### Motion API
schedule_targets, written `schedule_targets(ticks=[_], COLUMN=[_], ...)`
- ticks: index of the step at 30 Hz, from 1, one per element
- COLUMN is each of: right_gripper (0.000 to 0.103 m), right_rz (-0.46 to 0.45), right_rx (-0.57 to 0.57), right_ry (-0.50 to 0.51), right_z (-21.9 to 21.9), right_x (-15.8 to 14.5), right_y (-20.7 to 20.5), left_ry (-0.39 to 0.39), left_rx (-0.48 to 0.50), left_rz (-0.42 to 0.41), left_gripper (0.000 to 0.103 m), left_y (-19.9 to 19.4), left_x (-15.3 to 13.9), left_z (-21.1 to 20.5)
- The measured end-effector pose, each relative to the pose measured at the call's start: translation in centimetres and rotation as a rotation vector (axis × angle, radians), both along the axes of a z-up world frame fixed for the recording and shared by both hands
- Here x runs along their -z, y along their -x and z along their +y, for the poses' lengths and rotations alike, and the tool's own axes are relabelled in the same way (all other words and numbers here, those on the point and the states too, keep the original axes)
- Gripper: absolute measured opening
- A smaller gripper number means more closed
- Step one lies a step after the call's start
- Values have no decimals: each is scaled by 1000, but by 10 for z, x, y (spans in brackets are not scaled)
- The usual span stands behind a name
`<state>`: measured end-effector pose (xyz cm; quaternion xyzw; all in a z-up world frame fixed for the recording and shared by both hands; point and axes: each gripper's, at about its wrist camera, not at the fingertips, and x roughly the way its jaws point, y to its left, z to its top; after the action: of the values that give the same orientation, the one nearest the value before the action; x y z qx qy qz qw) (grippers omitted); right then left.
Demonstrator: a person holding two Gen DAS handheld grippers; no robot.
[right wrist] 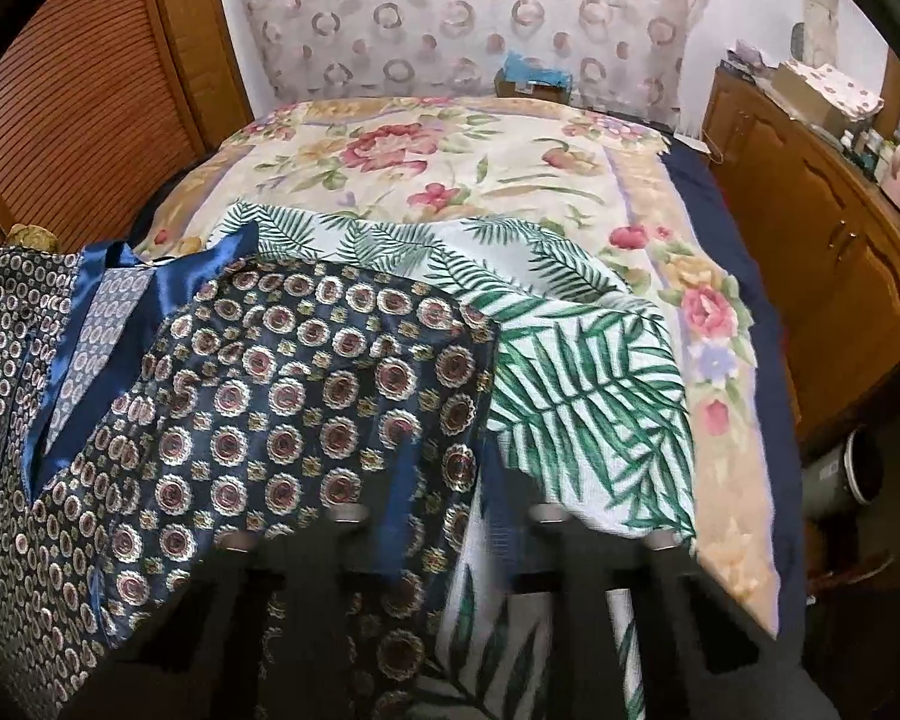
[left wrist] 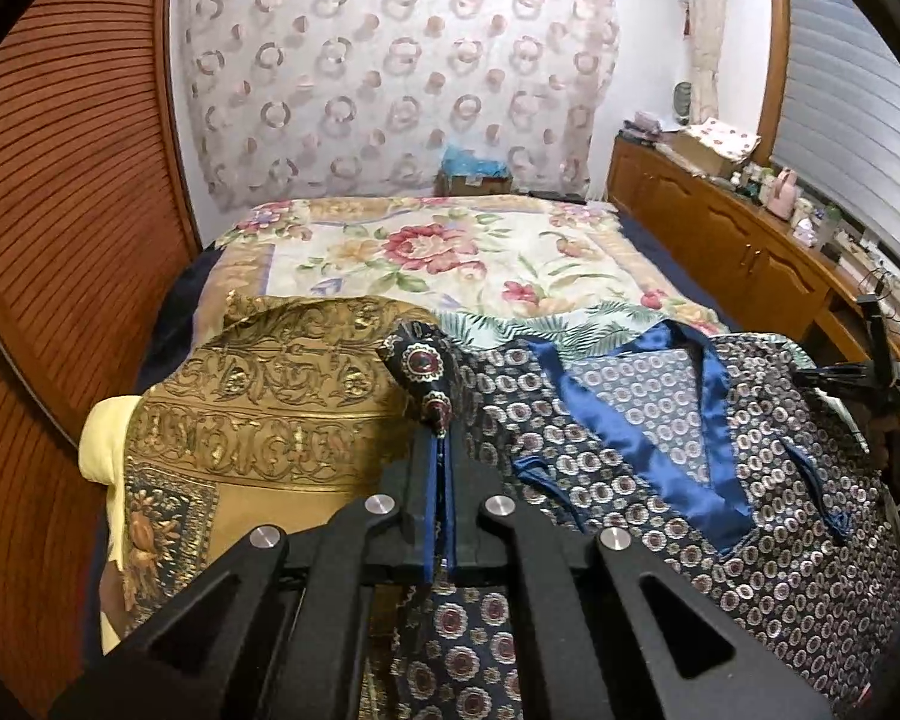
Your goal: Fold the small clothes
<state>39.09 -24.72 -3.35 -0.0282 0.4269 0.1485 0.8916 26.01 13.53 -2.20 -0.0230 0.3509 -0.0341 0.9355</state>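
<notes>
Bed (left wrist: 606, 276) with floral cover: left gripper (left wrist: 440, 420) and right gripper (right wrist: 444, 516) both have jaws clamped on the navy vest (left wrist: 660, 438) edges, so lift evenly, keep it taut.

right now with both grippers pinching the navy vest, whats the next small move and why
Probably lift both corners together and carry them across to start the fold. The left gripper is shut on the vest, and the right gripper pinches its other side, with the vest lying open over the leaf-print cloth.

A bed (right wrist: 744, 276) carries a floral blanket (left wrist: 450, 258) under clothes.
</notes>
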Motion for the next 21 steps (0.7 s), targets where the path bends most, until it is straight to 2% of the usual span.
schedule_targets(ticks=[4, 8, 15, 21], right_gripper=[2, 2, 2, 2], right_rz=[-22, -97, -210, -211], right_rx=[-22, -31, -93, -104], right_ry=[-83, -146, -168, -197], right_z=[-4, -7, -15, -40], right_x=[-5, -26, -60, -54], right_y=[14, 49, 157, 257], left_ry=[32, 41, 55, 69], left_rx=[44, 91, 120, 77], left_rz=[-38, -86, -153, -152], left_gripper=[2, 2, 2, 2], left_y=[19, 52, 139, 219], left_x=[-7, -23, -42, -32], left_z=[-13, -31, -41, -28])
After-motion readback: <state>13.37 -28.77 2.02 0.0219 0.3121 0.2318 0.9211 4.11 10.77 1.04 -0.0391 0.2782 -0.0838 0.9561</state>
